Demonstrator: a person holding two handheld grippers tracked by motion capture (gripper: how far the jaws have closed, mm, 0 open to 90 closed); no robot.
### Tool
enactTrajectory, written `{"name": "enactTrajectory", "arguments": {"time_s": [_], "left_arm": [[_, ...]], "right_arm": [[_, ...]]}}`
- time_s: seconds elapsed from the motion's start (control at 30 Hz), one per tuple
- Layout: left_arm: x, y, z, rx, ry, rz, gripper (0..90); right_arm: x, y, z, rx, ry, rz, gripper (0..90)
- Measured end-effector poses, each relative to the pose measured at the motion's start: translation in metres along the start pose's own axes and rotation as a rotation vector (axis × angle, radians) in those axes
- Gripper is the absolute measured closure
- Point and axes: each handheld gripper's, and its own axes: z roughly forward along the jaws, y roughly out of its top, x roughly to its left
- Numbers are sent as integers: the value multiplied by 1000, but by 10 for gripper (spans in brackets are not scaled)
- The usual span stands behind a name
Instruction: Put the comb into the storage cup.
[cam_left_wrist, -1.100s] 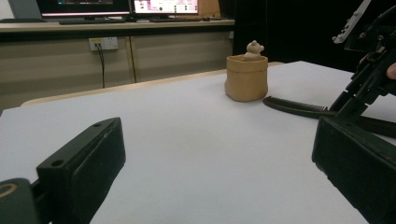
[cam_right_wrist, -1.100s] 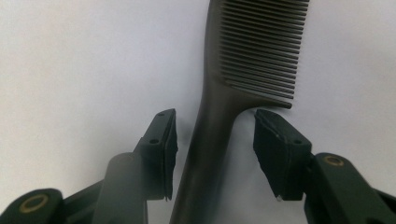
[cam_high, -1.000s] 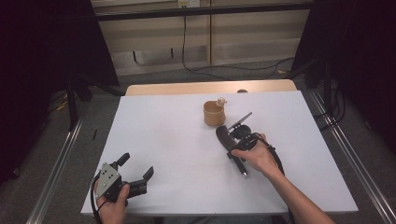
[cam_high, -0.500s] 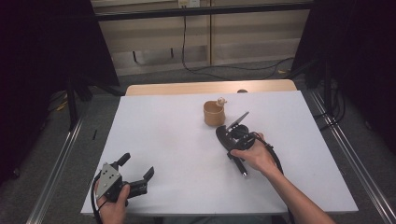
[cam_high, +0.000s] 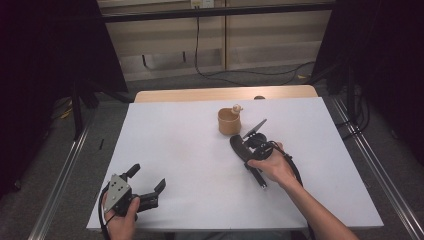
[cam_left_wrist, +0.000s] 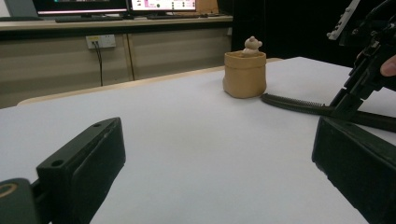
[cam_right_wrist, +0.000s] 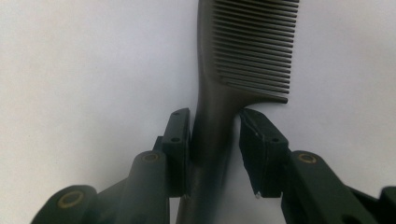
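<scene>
Right hand-held gripper (cam_right_wrist: 215, 154) points down at a black comb (cam_right_wrist: 243, 51) lying flat on the white surface (cam_high: 200, 165). Right gripper view: the comb's handle runs up between the two jaws, teeth fanning off to the right just past the jaw tips. The jaws have just been closing, with the handle between them. The left-hand pad touches the handle's edge; the right-hand pad stands a little off it, a sliver of white surface showing in the gap. So jaws narrowed around the handle, not yet pinching it from both sides.

High view: right hand (cam_high: 272, 167) holds the right hand-held gripper (cam_high: 252, 147) right of centre on the surface; the comb (cam_high: 239, 146) shows as a dark strip under it, its far end near the tan cup (cam_high: 229, 122). The cup stands upright toward the far edge, a small bear figure (cam_high: 236, 108) poking up at its rim. Comb and cup are close, apart.

Left hand-held gripper (cam_high: 147, 190) rests at the near left corner of the surface, held by the left hand (cam_high: 122, 217), well apart from the comb. Its jaws are spread wide with nothing between them. Left gripper view: both black jaws sit at the bottom corners, bare white surface (cam_left_wrist: 187, 140) between; ahead are the cup (cam_left_wrist: 244, 74) with the bear figure (cam_left_wrist: 252, 45), the comb (cam_left_wrist: 299, 103) lying flat to the cup's right, teeth visible along its top edge, and the right hand-held gripper (cam_left_wrist: 343, 105) coming down onto it.
</scene>
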Motion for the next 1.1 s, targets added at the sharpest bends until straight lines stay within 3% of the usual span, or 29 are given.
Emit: {"name": "enactTrajectory", "arguments": {"time_s": [0.2, 0.37, 0.6, 0.87, 1.1], "left_arm": [[1, 0, 0, -3, 1, -2, 29], [1, 0, 0, 1, 2, -2, 29], [1, 0, -1, -1, 2, -4, 29], [2, 0, -1, -2, 3, -1, 29], [2, 0, -1, -5, 3, -5, 29]], "right_arm": [[0, 1, 0, 3, -9, -4, 654], [-1, 1, 0, 2, -17, 12, 721], [-3, 1, 0, 3, -11, 39, 725], [-4, 0, -1, -6, 19, 105, 727], [-4, -2, -2, -13, 24, 107, 729]]}}
